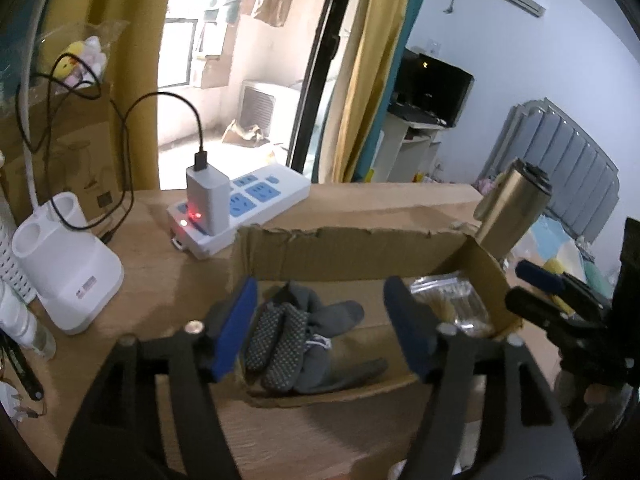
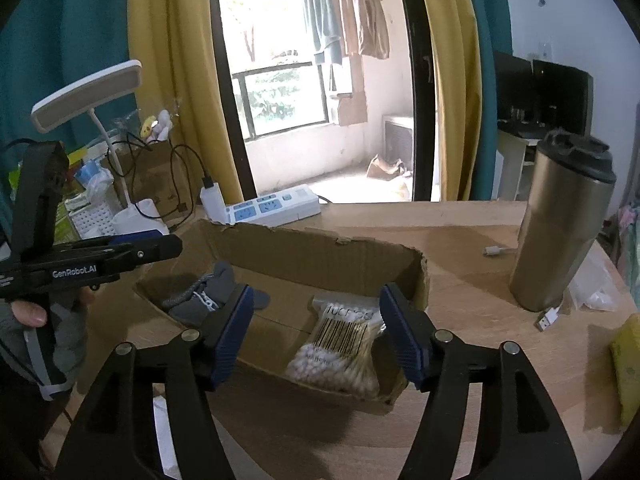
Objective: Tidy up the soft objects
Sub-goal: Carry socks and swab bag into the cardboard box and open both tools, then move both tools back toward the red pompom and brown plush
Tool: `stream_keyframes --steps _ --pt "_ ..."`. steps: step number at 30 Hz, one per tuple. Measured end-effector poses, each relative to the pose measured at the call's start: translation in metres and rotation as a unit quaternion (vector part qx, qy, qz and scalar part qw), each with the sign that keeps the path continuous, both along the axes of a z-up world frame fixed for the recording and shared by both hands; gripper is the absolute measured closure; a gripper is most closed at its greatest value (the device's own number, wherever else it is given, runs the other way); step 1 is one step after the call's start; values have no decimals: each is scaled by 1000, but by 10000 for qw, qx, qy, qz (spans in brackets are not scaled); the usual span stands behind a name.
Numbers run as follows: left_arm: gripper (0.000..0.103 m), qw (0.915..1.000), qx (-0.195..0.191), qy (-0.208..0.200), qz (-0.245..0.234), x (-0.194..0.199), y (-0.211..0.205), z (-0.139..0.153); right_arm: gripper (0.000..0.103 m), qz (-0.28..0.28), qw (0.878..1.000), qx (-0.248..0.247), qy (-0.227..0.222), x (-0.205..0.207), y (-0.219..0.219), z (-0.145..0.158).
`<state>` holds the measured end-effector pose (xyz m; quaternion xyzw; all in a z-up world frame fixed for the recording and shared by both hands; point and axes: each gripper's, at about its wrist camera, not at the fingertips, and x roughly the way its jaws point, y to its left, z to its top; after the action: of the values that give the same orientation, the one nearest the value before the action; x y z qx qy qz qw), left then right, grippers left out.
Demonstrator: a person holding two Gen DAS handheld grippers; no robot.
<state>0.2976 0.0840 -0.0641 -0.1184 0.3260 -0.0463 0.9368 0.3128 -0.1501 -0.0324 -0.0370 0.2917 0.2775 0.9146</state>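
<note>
Socks point(image 1: 296, 344) and a bag of cotton swabs point(image 2: 340, 348) lie in the box point(image 2: 320, 256); both tongs, left point(image 1: 320, 332) and right point(image 2: 316, 332), gape empty; a yellow sponge point(image 2: 628, 364) seemingly remains outside, right.

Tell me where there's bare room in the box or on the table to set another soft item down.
Inside the cardboard box, bare floor lies between the grey socks and the bag of cotton swabs. Outside it, open tabletop runs from the box's right wall to the steel tumbler, apart from a small white plug. The left side is crowded: power strip, lamp base, cables.
</note>
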Motion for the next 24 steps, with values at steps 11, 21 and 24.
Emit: stream_keyframes --steps 11,21,24 --pt "30 9978 -63 -650 -78 -57 -10 51 34 33 9991 36 -414 -37 -18 26" --pt "29 9955 -99 -899 -265 -131 -24 71 34 141 9962 8 -860 -87 -32 50" --pt "29 9960 -46 -848 -266 -146 -25 67 34 143 9956 -21 -928 -99 -36 53"
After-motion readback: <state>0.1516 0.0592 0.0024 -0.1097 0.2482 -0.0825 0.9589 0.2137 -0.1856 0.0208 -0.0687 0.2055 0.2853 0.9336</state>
